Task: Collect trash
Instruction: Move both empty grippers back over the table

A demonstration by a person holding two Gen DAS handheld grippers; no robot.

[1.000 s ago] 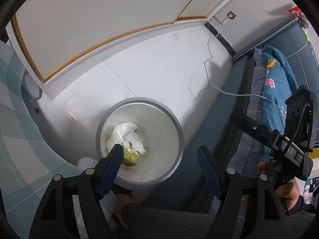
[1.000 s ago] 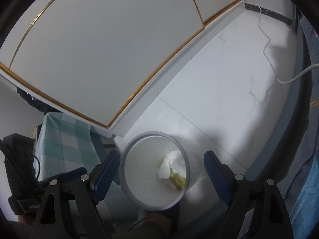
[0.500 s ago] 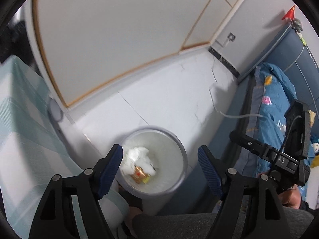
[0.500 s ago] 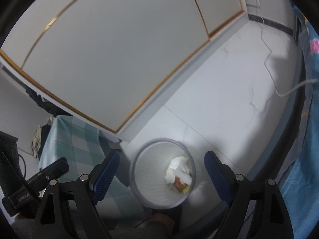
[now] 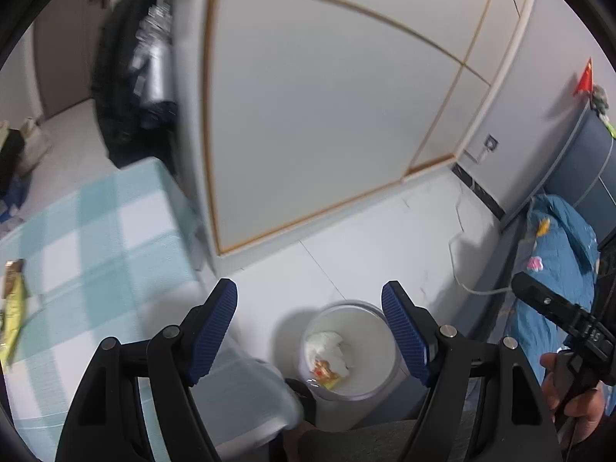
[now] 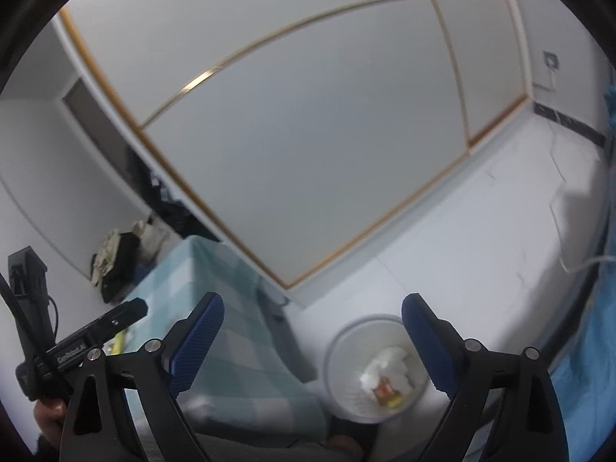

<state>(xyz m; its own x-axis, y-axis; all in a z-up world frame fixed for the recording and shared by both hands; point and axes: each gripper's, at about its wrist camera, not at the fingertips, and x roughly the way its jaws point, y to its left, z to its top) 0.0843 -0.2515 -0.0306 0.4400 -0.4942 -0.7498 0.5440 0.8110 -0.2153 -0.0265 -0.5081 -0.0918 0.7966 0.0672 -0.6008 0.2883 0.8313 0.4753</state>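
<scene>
Facing bin (image 5: pixel 352 350), "GoRobotAI" claw (image 6: pixel 73 350)

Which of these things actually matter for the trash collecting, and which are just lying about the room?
Part of the job:
- white bin on the floor
- crumpled tissue and colourful wrapper inside it
- yellow wrapper on the checked tablecloth
- left tongs and right tongs, both open and empty

Just lying about:
- blue bedding
- white cable
- small red flag
</scene>
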